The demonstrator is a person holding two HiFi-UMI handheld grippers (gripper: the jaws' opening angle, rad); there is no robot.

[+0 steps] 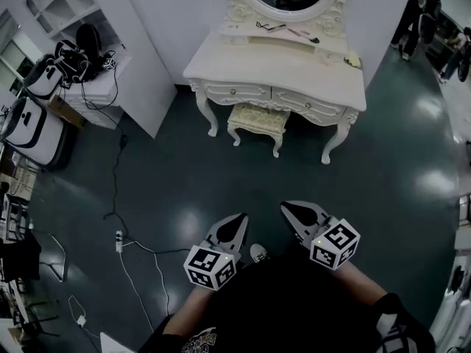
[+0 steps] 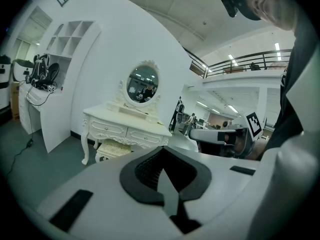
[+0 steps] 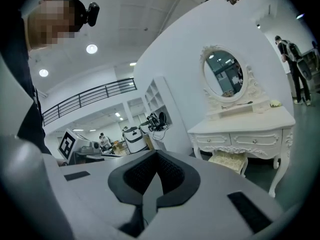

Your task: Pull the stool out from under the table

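A cream stool (image 1: 257,120) with a padded seat stands tucked under the white dressing table (image 1: 221,63), between its carved legs. The same stool (image 2: 113,149) appears low under the table (image 2: 100,115) in the left gripper view, and the stool (image 3: 227,160) sits below the drawers in the right gripper view. My left gripper (image 1: 237,221) and right gripper (image 1: 288,209) are both shut and empty, held side by side close to my body, well short of the stool. A wide stretch of dark floor lies between them and the stool.
A black cable and power strip (image 1: 118,241) trail over the floor at the left. White shelving and a counter with bags (image 1: 70,61) stand at the back left. A white partition wall (image 1: 143,57) rises left of the table. People stand at the far right (image 1: 423,20).
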